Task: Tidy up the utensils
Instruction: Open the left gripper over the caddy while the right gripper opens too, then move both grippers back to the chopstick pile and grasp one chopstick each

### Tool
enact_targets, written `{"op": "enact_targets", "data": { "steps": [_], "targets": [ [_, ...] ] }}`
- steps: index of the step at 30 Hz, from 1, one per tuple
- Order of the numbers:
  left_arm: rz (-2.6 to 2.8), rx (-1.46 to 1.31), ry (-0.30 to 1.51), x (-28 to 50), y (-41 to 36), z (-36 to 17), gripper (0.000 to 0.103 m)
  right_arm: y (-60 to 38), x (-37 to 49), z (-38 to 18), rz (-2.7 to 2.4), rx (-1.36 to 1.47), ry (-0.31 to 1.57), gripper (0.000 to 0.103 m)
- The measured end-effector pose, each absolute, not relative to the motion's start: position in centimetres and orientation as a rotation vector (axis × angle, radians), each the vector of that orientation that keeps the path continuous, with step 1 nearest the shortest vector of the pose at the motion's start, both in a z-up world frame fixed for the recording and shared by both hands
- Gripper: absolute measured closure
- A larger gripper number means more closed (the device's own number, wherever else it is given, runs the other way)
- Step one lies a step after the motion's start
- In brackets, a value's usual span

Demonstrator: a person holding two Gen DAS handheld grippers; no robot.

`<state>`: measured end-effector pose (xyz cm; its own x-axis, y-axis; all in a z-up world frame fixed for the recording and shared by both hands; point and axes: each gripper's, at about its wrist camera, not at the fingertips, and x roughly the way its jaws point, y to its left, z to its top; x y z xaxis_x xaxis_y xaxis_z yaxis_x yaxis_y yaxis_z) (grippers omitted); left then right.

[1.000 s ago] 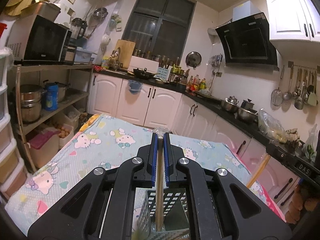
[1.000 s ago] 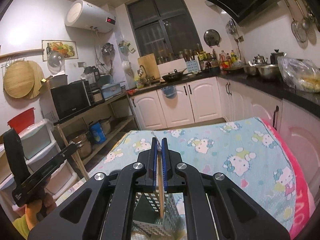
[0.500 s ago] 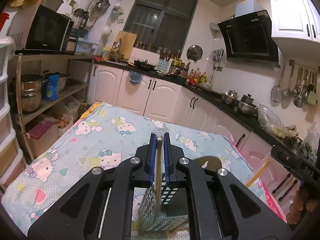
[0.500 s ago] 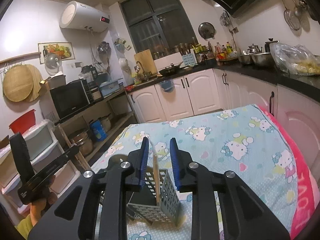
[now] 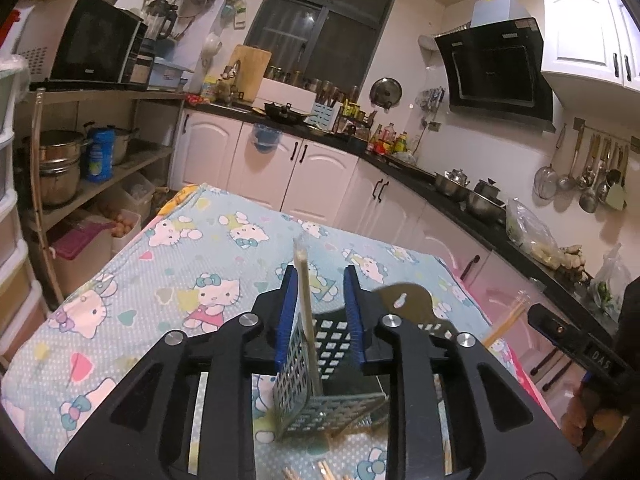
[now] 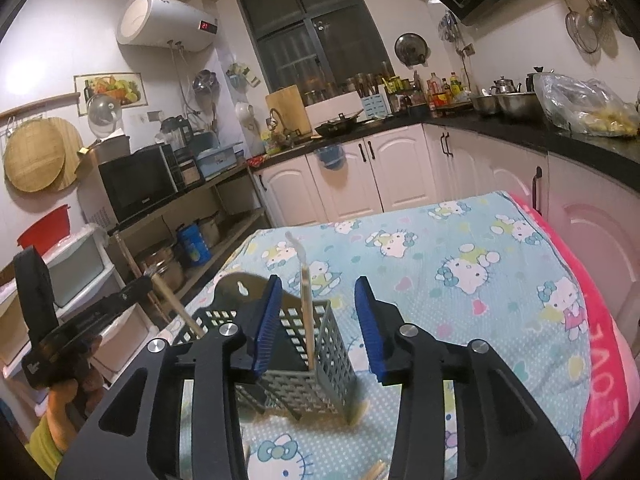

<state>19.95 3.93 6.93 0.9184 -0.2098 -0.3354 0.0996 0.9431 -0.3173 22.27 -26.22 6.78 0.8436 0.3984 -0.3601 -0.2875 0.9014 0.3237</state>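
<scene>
Chopsticks stand in a grey basket full of little square holes, and the basket sits on a blue cloth with white cats on it.

In the left wrist view, the left gripper has two blue fingers with a small gap between them. They have just been opening. One wrapped chopstick stands in that gap, close against the left finger. I cannot tell if it still touches that finger; the right finger is clear of it. Its bottom end goes down into the basket, just below the fingertips. More wooden sticks lie on the cloth under the gripper, close to the camera. Far off to the right of the fingers, another chopstick leans up, and a hand holds the black handle of the other gripper.

In the right wrist view, the right gripper has its blue fingers wider apart. They too have just been opening. A wrapped chopstick stands straight up between them and touches neither one. Its bottom end is inside the basket, right below the fingers. To the left of the fingers, a second chopstick leans out of the basket's other side. Past it, a hand holds the left gripper's handle.
</scene>
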Motion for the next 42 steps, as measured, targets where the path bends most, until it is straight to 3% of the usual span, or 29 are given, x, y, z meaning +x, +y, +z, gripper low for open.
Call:
{"op": "enact_targets", "data": {
  "steps": [13, 18, 23, 42],
  "targets": [
    [-0.208, -0.281, 0.429, 17.7, 3.1, 5.9, 0.052, -26.8, 19.9, 5.9, 0.347, 0.25, 0.449, 0.056],
    [-0.217, -0.263, 0.435, 16.6, 2.9, 5.8, 0.036, -26.9, 18.9, 5.6, 0.339, 0.235, 0.455, 0.052],
    [-0.216, -0.237, 0.442, 15.4, 2.8, 5.7, 0.027, -27.2, 17.9, 5.2, 0.345, 0.234, 0.466, 0.05],
    [-0.231, -0.269, 0.533, 12.6, 2.9, 2.7, 0.027, -27.4, 15.2, 3.2, 0.347, 0.196, 0.545, 0.048]
  ]
}}
